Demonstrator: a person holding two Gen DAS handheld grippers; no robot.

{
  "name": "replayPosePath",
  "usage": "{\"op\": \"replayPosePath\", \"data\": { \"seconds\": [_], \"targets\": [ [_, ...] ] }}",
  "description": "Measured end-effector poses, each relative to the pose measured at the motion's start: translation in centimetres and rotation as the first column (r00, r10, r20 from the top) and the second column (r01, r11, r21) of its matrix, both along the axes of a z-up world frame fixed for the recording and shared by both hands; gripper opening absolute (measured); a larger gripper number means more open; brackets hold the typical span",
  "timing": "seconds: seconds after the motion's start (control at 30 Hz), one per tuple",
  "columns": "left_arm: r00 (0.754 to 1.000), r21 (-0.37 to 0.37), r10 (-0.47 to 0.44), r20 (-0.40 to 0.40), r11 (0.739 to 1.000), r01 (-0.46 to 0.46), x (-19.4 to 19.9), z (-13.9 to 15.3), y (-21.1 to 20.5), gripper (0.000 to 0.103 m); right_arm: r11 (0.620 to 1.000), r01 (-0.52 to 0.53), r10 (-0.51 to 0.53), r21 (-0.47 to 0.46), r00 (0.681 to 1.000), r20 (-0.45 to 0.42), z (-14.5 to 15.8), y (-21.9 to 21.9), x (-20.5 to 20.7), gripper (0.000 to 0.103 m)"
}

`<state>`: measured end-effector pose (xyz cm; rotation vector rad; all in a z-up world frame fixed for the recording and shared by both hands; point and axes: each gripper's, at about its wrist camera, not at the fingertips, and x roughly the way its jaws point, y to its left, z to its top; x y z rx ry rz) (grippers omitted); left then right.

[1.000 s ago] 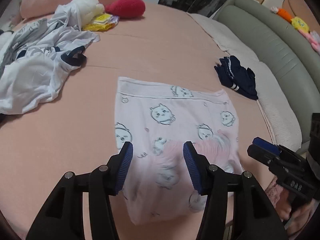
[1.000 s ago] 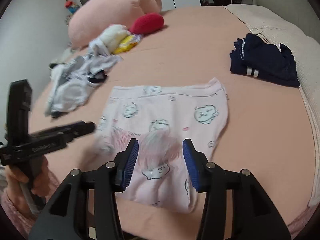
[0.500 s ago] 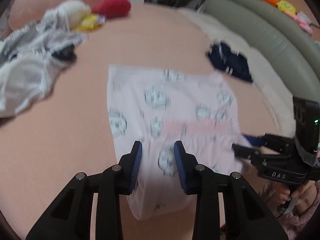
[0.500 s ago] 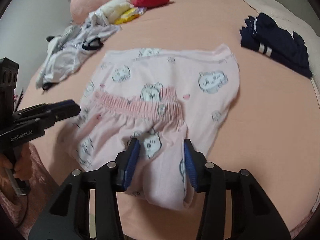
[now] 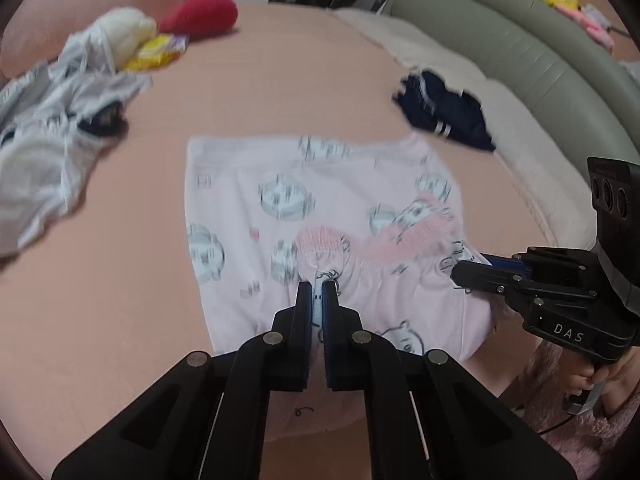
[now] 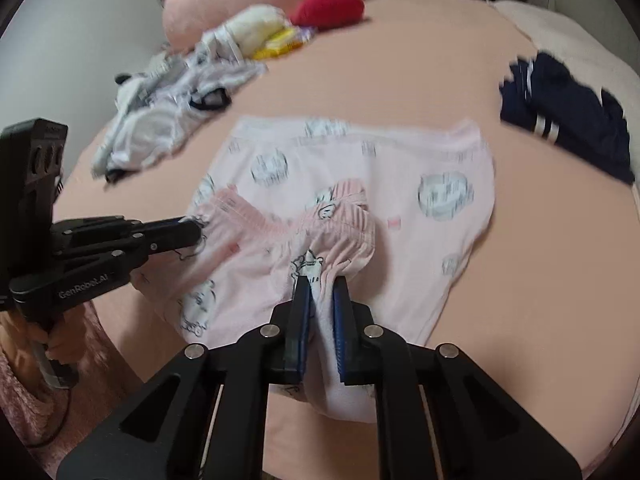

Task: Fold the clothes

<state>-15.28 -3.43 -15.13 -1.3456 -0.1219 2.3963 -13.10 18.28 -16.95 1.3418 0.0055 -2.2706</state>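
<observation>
The left gripper [image 5: 318, 294] is closed on a pinch of the pink shorts [image 5: 312, 208], just behind their gathered waistband [image 5: 320, 240]. To its right, the right gripper [image 6: 320, 292] is clamped on a thicker bunch of the same shorts. I think the bunches may include only the top layer, so a lift could open the fold, or uneven pulling could twist it. Everything lies on a pink bed [image 5: 120, 280]. Far left of the grippers lies white laundry [image 5: 52, 128], far right a navy garment [image 5: 444, 112] and a grey sofa [image 5: 540, 68].
</observation>
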Motion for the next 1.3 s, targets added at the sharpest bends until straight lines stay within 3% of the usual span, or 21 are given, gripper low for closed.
{"op": "replayPosePath", "data": {
  "seconds": [0.1,0.37,0.47,0.57,0.63,0.8,0.87,0.97,1.07,1.13,1.2,1.3],
  "targets": [
    [1.000,0.030,0.012,-0.019,0.999,-0.011,-2.1,1.4,-0.6,0.005,1.000,0.001,-0.001,-0.012,1.000,-0.027,1.4,-0.2,-1.6,0.009],
    [0.993,0.013,0.057,-0.105,0.998,-0.056,-7.6,2.6,-1.5,0.005,1.000,0.014,-0.013,0.006,0.989,-0.144,4.2,-0.7,-6.4,0.009],
    [0.998,-0.002,0.055,-0.042,0.998,-0.055,-10.4,-0.4,-1.2,0.007,0.999,0.042,-0.039,0.022,0.991,-0.128,2.2,-0.9,-8.7,0.011],
    [0.991,-0.022,0.077,0.107,0.997,-0.075,-12.6,-5.8,-1.2,0.014,0.992,0.072,-0.065,0.102,0.995,-0.069,-2.1,-1.4,-10.5,0.016],
    [0.994,0.024,0.090,0.060,0.996,-0.091,-11.9,-5.0,-2.0,0.015,0.988,0.083,-0.078,0.133,0.996,-0.039,-4.8,-1.5,-11.0,0.017],
    [0.989,0.064,0.150,0.004,0.987,-0.150,-8.6,-0.7,-3.9,0.037,0.989,0.147,-0.146,0.025,0.988,-0.048,-0.7,0.6,-8.8,0.021],
    [0.990,0.053,0.135,0.027,0.989,-0.137,-6.3,0.0,-3.6,0.038,0.990,0.138,-0.138,-0.009,0.989,-0.059,0.9,1.1,-7.1,0.027],
    [0.970,0.059,0.224,0.090,0.972,-0.230,-2.6,-1.1,-4.3,0.038,0.992,0.120,-0.117,0.036,0.991,-0.063,1.0,1.5,-3.7,0.043],
    [0.916,0.154,0.321,0.240,0.919,-0.363,0.3,-3.9,-6.4,0.038,0.987,0.156,-0.156,0.036,0.988,-0.023,-0.5,3.1,-0.9,0.043],
    [0.921,0.135,0.309,0.239,0.928,-0.347,0.8,-4.8,-6.3,0.038,0.973,0.230,-0.230,0.008,0.972,0.047,-2.6,5.2,0.0,0.043],
    [0.939,0.110,0.297,0.171,0.942,-0.318,0.5,-4.6,-5.7,0.038,0.964,0.266,-0.261,-0.028,0.958,0.115,-4.2,6.6,0.0,0.043],
    [0.949,0.123,0.287,0.134,0.945,-0.303,-0.5,-5.5,-4.9,0.038,0.962,0.263,-0.253,-0.070,0.959,0.127,-4.3,6.8,-0.4,0.043]
  ]
}}
